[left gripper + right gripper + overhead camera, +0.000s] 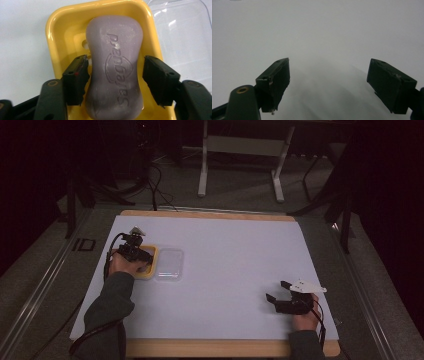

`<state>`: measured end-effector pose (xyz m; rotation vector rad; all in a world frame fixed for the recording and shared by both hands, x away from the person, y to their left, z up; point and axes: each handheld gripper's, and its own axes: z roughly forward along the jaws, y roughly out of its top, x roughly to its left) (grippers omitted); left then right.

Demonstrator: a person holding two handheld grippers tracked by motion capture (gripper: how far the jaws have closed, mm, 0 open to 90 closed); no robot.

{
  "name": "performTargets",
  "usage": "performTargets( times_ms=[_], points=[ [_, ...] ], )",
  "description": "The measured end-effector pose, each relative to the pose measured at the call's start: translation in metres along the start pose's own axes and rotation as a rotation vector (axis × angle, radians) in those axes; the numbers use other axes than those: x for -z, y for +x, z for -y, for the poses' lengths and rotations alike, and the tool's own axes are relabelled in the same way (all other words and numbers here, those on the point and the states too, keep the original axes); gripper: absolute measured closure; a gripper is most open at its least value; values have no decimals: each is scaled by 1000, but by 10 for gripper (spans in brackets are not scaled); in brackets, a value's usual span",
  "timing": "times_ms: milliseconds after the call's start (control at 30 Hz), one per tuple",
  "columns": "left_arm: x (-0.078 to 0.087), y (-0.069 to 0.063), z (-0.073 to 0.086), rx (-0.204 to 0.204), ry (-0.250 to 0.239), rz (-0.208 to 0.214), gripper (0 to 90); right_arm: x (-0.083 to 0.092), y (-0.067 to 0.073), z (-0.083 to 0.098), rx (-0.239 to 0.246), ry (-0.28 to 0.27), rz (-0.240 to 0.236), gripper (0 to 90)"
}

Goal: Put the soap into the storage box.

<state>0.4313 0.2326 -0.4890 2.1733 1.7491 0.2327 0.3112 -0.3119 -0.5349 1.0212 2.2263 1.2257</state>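
Soap bar [115, 72]: lilac, waisted, embossed lettering (in yellow dish [60, 32]).

A wooden table [210, 348] is covered almost fully by a white sheet [240, 270], with a strip of wood left bare along the near and far edges. On the sheet, near its left side, a yellow soap dish [150, 265] is set, and a clear plastic lid [169, 264] is laid just beside it on its right. The rest of the sheet is seen as plain, pale surface.
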Motion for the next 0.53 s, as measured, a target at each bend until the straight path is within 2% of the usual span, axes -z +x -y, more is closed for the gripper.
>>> performTargets(
  times_ms=[33,133,233,400,533],
  points=[
    [1,0,0,-3,-1,-13,338,0,0,0,1,0,0,182],
    [5,1,2,-1,-23,-16,318,0,0,0,2,0,2,182],
    [10,-1,3,-19,-39,-29,307,0,0,0,1,0,2,182],
    [22,-5,6,-9,-114,-25,302,0,0,0,1,0,2,182],
    [31,-12,13,-28,-183,-16,300,0,0,0,2,4,0,182]
  ],
)
